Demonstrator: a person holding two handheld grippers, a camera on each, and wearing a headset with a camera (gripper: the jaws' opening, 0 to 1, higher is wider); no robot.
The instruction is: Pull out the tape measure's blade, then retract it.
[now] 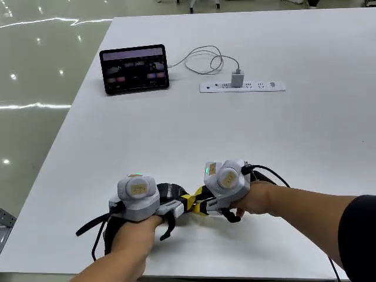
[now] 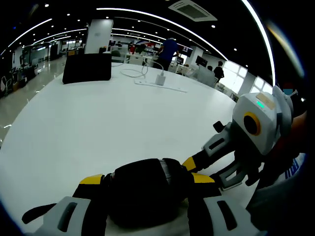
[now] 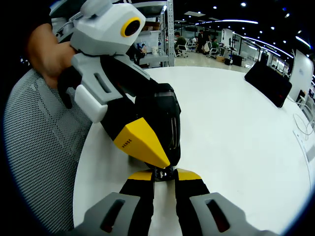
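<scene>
Clamping the case: the left gripper point(image 2: 146, 180) has its jaws closed on the black tape measure point(image 2: 145, 191), one yellow-tipped jaw against each side of the case.
Case position: it sits deep between the left jaws, low over the tabletop point(image 1: 235, 129) near its near edge; I cannot tell whether it touches the surface.
Right gripper point(image 3: 165, 175): its jaws are drawn narrow, almost together, with their tips right at the front of the case.
Blade point(image 3: 165, 170): a small metal end shows just between the right jaws' tips. It seems pinched there, though it is too small to be sure. Little or no length of it shows outside the case.
Grippers together: in the head view the two sets of yellow tips meet nose to nose, the left one pointing right and the right one pointing left.
Far side of the tabletop: a dark tablet point(image 1: 134, 69) stands propped towards the far left, and right of it lies a white power strip point(image 1: 242, 87) with a charger point(image 1: 237, 78) plugged in and a looped cable point(image 1: 202, 59).
</scene>
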